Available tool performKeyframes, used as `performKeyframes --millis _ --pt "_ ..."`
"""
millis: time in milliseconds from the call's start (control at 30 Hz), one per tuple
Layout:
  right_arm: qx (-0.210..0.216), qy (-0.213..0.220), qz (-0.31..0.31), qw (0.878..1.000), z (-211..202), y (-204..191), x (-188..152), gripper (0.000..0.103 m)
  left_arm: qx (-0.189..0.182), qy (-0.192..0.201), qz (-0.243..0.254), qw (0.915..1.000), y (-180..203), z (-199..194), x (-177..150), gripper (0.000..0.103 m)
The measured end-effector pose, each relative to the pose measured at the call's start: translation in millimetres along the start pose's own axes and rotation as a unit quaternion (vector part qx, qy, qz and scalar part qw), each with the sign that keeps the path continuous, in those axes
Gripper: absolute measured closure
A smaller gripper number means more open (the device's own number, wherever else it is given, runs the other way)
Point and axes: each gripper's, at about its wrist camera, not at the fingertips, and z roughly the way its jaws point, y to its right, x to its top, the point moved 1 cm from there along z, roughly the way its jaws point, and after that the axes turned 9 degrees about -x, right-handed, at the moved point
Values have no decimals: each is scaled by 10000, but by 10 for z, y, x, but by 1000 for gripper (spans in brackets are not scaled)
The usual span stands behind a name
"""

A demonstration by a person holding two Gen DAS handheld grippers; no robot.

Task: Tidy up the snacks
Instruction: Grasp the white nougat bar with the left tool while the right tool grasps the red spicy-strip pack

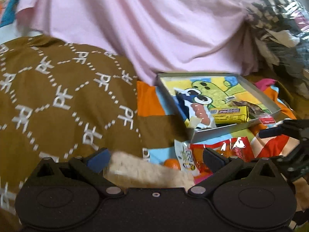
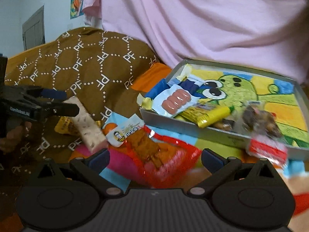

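Between left gripper point(image 1: 154, 159) fingers, speckled white bar point(image 2: 87, 124).

I see a bed covered by a bright patchwork sheet point(image 2: 152, 71) in orange, light blue, pink and yellow blocks. A brown blanket with a white PF pattern point(image 1: 58, 96) is heaped over its left part. Directly on the sheet sits a shallow grey box with a green cartoon dinosaur on its floor point(image 2: 285, 77), slightly tilted. Just in front of it lies a red transparent snack bag point(image 2: 164, 154), with a white packet with an orange cap point(image 2: 117, 133) touching its left end. A small yellow packet point(image 2: 63, 124) rests on the blanket's edge.
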Motion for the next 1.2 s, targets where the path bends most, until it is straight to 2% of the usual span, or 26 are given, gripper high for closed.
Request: performKeyframes --millis 267,433,567,667,800,967,1067,1200 --pt "167 -131 -241 9995 382 -42 192 0 -685 -465 353 9959 -145 321 114 1" --pt "340 -356 -232 9985 601 -38 221 0 -915 -731 864 9893 -71 360 97 1" --pt "578 -584 -112 9966 631 -10 172 0 -940 -1201 1147 9816 -50 390 30 1" --pt "699 -641 -205 9953 565 -26 103 0 -1063 -1514 1113 9764 -59 399 -17 1" --pt "833 -751 -155 9936 467 -63 -10 0 -1038 -1876 1077 9708 -10 392 -113 2" --pt "970 -806 -284 9916 297 -176 -206 0 -879 -2110 1192 9662 150 288 -279 5" --pt "1028 -810 -392 9906 194 -243 -303 0 -996 -2208 1112 9638 268 215 -366 6" --pt "732 -606 -619 9935 94 -291 -332 0 -920 -2200 1303 9624 415 169 -443 8"
